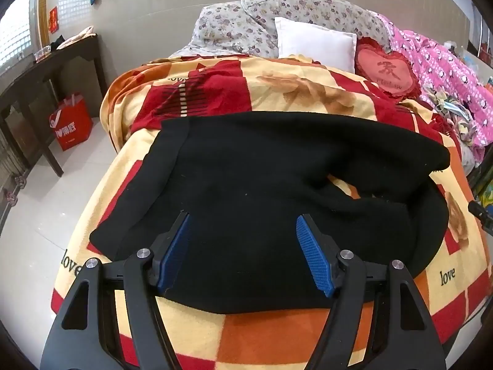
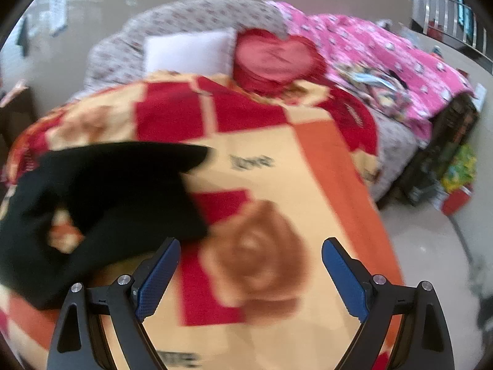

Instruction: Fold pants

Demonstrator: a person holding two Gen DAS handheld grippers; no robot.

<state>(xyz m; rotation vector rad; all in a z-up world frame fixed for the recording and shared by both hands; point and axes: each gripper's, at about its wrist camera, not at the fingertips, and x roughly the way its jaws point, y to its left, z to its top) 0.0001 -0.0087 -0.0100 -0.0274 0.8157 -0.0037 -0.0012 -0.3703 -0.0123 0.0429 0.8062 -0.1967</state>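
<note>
On the blanket-covered bed point(image 1: 197, 333), black pants point(image 1: 262, 191) lie partly folded, blurred in the right view, beneath the wide-open, empty left claw point(image 1: 243, 246) and right claw point(image 2: 250, 273).

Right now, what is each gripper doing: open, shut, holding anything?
Left gripper: open, empty, over the black pants.
Right gripper: open, empty, over the blanket.
</note>
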